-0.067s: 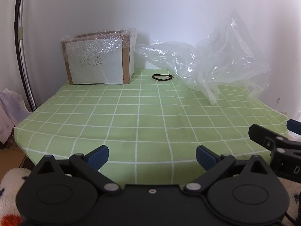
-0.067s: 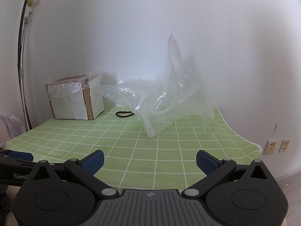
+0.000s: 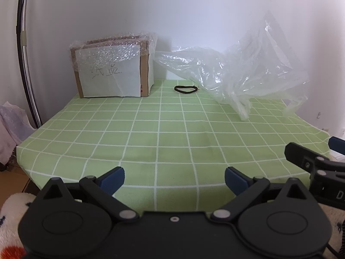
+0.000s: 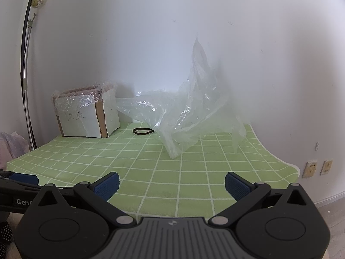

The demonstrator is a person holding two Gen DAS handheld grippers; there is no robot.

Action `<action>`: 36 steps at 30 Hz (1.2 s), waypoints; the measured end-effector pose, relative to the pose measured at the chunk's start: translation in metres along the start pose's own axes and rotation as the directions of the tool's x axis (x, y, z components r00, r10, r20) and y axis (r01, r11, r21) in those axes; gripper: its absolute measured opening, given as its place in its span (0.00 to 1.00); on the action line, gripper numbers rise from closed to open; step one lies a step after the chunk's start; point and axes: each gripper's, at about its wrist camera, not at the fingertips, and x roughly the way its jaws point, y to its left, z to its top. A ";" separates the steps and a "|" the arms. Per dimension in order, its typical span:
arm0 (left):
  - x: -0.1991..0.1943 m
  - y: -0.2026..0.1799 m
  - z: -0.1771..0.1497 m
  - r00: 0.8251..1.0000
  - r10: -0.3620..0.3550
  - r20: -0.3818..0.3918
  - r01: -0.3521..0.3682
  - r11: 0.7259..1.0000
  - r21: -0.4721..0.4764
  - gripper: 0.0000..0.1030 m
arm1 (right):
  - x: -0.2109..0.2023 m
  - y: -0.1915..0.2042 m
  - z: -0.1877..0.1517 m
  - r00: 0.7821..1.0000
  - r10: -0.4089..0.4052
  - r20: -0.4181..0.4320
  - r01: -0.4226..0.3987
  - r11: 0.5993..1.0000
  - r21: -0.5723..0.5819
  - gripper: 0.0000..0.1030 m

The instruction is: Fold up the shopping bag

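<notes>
A clear plastic shopping bag (image 3: pixel 241 75) lies crumpled and puffed up at the back right of the green checked table (image 3: pixel 159 133), one part leaning up the wall; the right wrist view shows the bag (image 4: pixel 189 116) at centre. My left gripper (image 3: pixel 174 178) hovers open over the table's front edge, nothing between its blue pads. My right gripper (image 4: pixel 171 185) is open too, near the front edge, well short of the bag. The right gripper (image 3: pixel 312 159) also shows at the right edge of the left wrist view.
A cardboard box (image 3: pixel 112 73) wrapped in bubble film stands at the back left against the white wall. A black elastic band (image 3: pixel 185 89) lies between box and bag. A dark pole (image 3: pixel 23 64) rises at the left. Wall sockets (image 4: pixel 318 168) sit beyond the table's right edge.
</notes>
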 end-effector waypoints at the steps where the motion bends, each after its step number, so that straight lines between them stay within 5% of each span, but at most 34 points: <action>1: 0.000 0.001 0.000 1.000 0.002 0.003 -0.002 1.000 -0.002 0.98 | 0.000 0.000 0.000 1.000 0.001 0.000 -0.001 1.000 0.001 1.00; 36: 0.011 0.006 0.007 1.000 -0.001 -0.010 0.001 1.000 -0.015 0.98 | -0.007 0.008 -0.010 1.000 0.015 -0.003 -0.015 1.000 -0.027 1.00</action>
